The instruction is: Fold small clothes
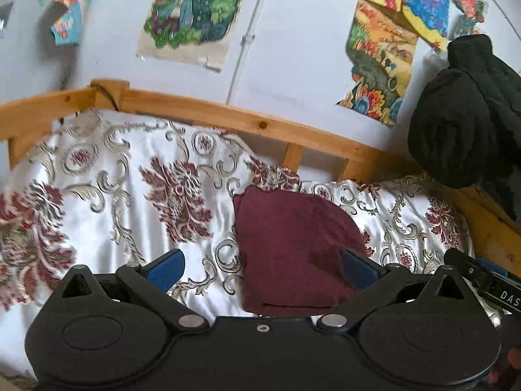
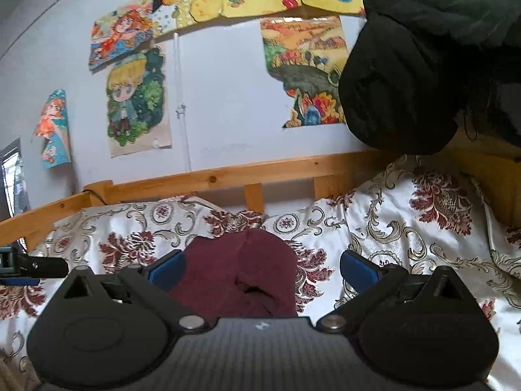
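Observation:
A small maroon cloth (image 1: 289, 244) lies folded on the floral bed cover (image 1: 114, 202). My left gripper (image 1: 260, 267) is open just above it, its blue right finger (image 1: 358, 265) at the cloth's right edge and its left finger over the cover. In the right wrist view the same maroon cloth (image 2: 241, 270) lies between the wide-open fingers of my right gripper (image 2: 260, 268), nearer the left pad (image 2: 166, 268). Neither gripper holds anything. The right gripper's body (image 1: 482, 277) shows at the left view's right edge.
A wooden bed rail (image 1: 228, 117) runs along the far side against a white wall with cartoon posters (image 1: 195, 9). A black fuzzy garment (image 2: 423, 58) hangs at the right over the bed's corner. The left gripper's tip (image 2: 32, 265) shows at the right view's left edge.

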Demonstrator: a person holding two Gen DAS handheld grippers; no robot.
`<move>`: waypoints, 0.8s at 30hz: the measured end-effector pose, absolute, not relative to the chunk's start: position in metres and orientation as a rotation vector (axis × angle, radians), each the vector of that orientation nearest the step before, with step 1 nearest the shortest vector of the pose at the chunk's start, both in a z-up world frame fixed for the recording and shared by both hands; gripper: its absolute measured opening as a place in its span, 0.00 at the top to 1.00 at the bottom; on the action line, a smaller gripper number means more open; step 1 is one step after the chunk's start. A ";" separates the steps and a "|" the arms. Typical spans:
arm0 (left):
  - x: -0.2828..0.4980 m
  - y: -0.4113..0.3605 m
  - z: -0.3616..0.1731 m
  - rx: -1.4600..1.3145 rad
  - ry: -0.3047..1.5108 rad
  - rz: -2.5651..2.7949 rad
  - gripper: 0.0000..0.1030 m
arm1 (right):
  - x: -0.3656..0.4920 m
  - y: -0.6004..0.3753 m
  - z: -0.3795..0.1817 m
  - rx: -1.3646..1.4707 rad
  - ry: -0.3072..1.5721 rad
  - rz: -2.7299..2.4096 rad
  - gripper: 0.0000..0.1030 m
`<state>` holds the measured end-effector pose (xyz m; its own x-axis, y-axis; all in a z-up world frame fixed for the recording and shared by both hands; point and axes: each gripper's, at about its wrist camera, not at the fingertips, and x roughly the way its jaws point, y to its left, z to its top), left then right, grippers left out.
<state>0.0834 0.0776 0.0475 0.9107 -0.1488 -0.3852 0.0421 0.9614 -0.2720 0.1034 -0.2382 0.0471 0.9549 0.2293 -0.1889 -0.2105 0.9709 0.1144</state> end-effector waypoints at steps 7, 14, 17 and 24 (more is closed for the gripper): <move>0.045 0.073 0.053 -0.233 0.364 -0.093 0.01 | 0.068 -0.240 0.049 0.067 0.189 0.252 0.00; 0.017 0.060 0.036 -0.223 0.434 -0.125 0.01 | 0.038 -0.242 0.044 0.050 0.226 0.246 0.00; 0.012 0.059 0.026 -0.241 0.470 -0.148 0.01 | 0.031 -0.246 0.040 0.066 0.256 0.234 0.00; 0.016 0.055 0.013 -0.229 0.478 -0.107 0.01 | 0.037 -0.241 0.024 0.012 0.305 0.219 0.00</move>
<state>0.0164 0.0555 0.0128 0.8830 -0.1552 -0.4430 0.0484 0.9688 -0.2429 0.0373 -0.2409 0.0239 0.9302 0.2159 -0.2967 -0.2124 0.9762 0.0444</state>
